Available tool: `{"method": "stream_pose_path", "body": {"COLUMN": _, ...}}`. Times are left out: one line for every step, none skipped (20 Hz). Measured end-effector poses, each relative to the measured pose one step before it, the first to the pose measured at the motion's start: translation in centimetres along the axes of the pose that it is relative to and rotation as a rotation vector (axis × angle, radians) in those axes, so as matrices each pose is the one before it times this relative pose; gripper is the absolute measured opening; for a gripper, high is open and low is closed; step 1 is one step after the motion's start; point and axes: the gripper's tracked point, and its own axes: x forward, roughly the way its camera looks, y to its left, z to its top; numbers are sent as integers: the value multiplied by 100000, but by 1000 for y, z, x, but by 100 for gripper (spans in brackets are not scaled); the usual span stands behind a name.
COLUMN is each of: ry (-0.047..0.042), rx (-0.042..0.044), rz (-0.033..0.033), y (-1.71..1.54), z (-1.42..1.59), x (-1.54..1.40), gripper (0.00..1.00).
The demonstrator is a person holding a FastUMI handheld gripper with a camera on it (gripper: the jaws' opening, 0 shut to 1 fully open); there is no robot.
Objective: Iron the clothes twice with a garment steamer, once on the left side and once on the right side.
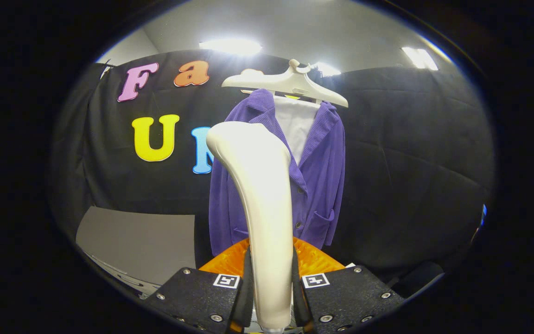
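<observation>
A purple corduroy jacket (322,176) over a white shirt (297,123) hangs on a white hanger (285,83) against the black booth wall, straight ahead of the fingers. My gripper (271,297) is shut on the cream handle of the garment steamer (262,195), which rises upright between the fingers and covers the jacket's left half. The steamer's head points toward the jacket's upper left; whether it touches the cloth I cannot tell. An orange part (313,260) shows just behind the handle's base.
A grey flat board (142,241) leans low to the left of the jacket. Black cloth wall (410,162) runs behind and to both sides. Ceiling lights (230,45) glare above.
</observation>
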Motion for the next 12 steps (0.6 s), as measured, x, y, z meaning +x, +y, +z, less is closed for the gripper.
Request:
{"method": "stream_pose_path", "body": {"ry": -411, "rx": -85, "rz": -1211, "y": 8, "z": 392, "x": 401, "gripper": 35}}
{"method": "stream_pose_path", "body": {"ry": -465, "rx": 404, "rz": -1577, "y": -119, "z": 508, "x": 441, "gripper": 34}}
{"method": "stream_pose_path", "body": {"ry": -545, "rx": 138, "rz": -1470, "y": 47, "z": 490, "x": 373, "gripper": 34}}
{"method": "stream_pose_path", "body": {"ry": -521, "rx": 441, "rz": -1384, "y": 97, "z": 381, "x": 436, "gripper": 34}}
{"method": "stream_pose_path", "body": {"ry": -475, "rx": 141, "rz": -1146, "y": 107, "z": 401, "x": 327, "gripper": 34}}
{"method": "stream_pose_path", "body": {"ry": -696, "rx": 447, "rz": -1471, "y": -66, "z": 409, "x": 340, "gripper": 35}}
{"method": "stream_pose_path", "body": {"ry": -864, "rx": 86, "rz": -1741, "y": 88, "z": 477, "x": 406, "gripper": 35}}
{"method": "stream_pose_path", "body": {"ry": -984, "rx": 424, "rz": -1949, "y": -12, "z": 390, "x": 446, "gripper": 35}}
{"method": "stream_pose_path", "body": {"ry": -821, "rx": 11, "rz": -1612, "y": 197, "z": 329, "x": 453, "gripper": 35}}
{"method": "stream_pose_path", "body": {"ry": -664, "rx": -173, "rz": -1523, "y": 68, "z": 120, "x": 465, "gripper": 35}}
{"method": "stream_pose_path", "body": {"ry": -91, "rx": -885, "rz": -1389, "y": 171, "z": 151, "x": 643, "gripper": 35}}
{"method": "stream_pose_path", "body": {"ry": 465, "rx": -722, "rz": -1126, "y": 4, "z": 60, "x": 557, "gripper": 34}}
